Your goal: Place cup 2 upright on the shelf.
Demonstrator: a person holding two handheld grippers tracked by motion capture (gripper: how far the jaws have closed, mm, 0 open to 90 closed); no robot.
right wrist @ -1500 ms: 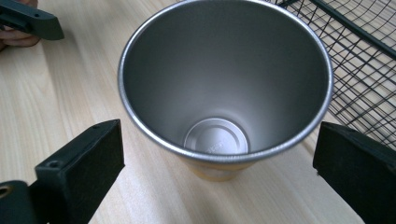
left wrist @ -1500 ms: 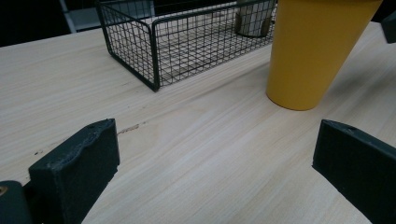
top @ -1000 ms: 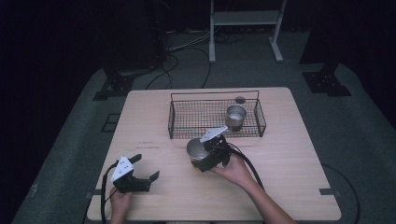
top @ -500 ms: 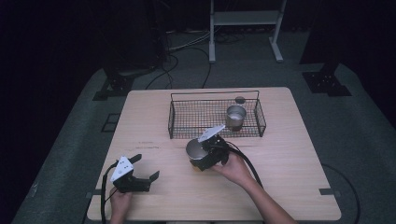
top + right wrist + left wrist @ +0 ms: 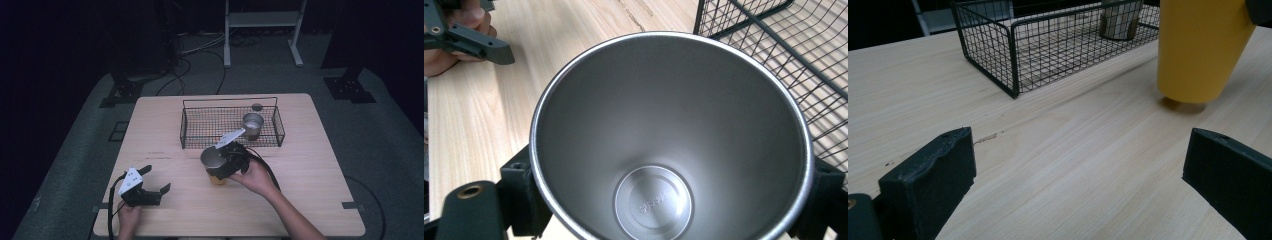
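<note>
A yellow cup [image 5: 216,179] with a steel inside [image 5: 669,140] is at the table's middle, just in front of the wire basket [image 5: 182,127]. My right gripper [image 5: 220,162] is shut on the cup, one jaw on each side below the rim. In the left gripper view the cup [image 5: 1200,45] leans a little, its base at or barely above the wood. My left gripper [image 5: 157,178] rests open on the table at the front left, with nothing between its jaws [image 5: 1078,185]. A small steel cup [image 5: 252,125] stands upright in the basket's right end.
The wooden table [image 5: 320,200] has bare wood around both hands. The basket [image 5: 1010,60] lies along the back middle, its near wall close to the held cup. A small dark disc [image 5: 257,106] lies behind the basket. Cables trail off the front edge.
</note>
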